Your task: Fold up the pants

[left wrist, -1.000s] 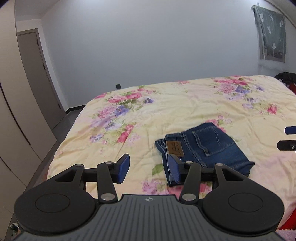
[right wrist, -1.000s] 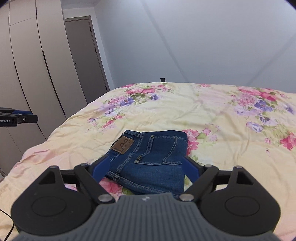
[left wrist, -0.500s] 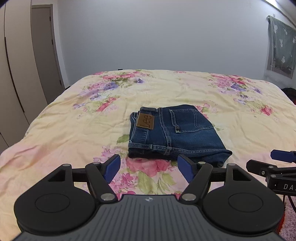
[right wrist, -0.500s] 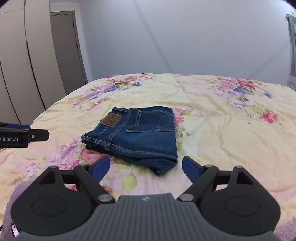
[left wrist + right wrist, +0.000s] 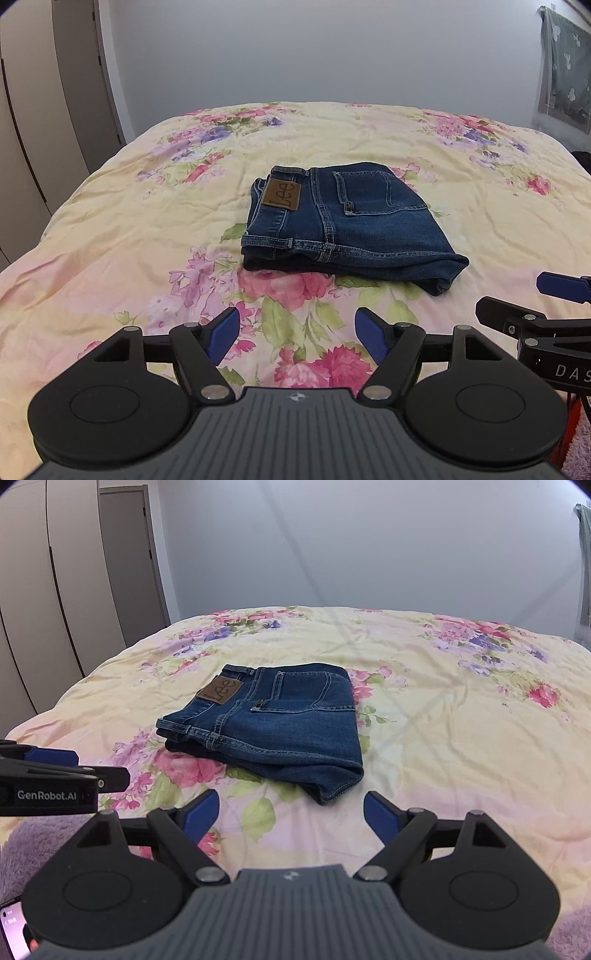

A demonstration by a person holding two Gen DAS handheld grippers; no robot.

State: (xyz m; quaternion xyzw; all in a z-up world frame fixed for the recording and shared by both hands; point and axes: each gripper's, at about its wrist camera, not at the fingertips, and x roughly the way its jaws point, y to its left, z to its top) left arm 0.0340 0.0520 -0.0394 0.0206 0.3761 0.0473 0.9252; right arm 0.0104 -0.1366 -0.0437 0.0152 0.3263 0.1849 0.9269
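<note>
Dark blue jeans (image 5: pixel 343 221) lie folded into a compact stack on the floral bedspread (image 5: pixel 147 221), brown Lee patch and back pocket facing up. They also show in the right wrist view (image 5: pixel 273 727). My left gripper (image 5: pixel 297 334) is open and empty, held back from the near edge of the jeans. My right gripper (image 5: pixel 291 814) is open and empty, also short of the jeans. Each gripper shows at the side of the other's view: the right one (image 5: pixel 554 295) and the left one (image 5: pixel 74 771).
Wardrobe doors (image 5: pixel 55 590) and a door stand along the left. A plain wall is behind the bed. A green curtain (image 5: pixel 565 85) hangs at the far right. A purple fuzzy blanket (image 5: pixel 44 842) lies at the near left bed edge, with a phone (image 5: pixel 13 930) below it.
Both grippers have drawn back from the folded jeans toward the foot of the bed; a second ago their fingers reached over the stack. The jeans lie still.
</note>
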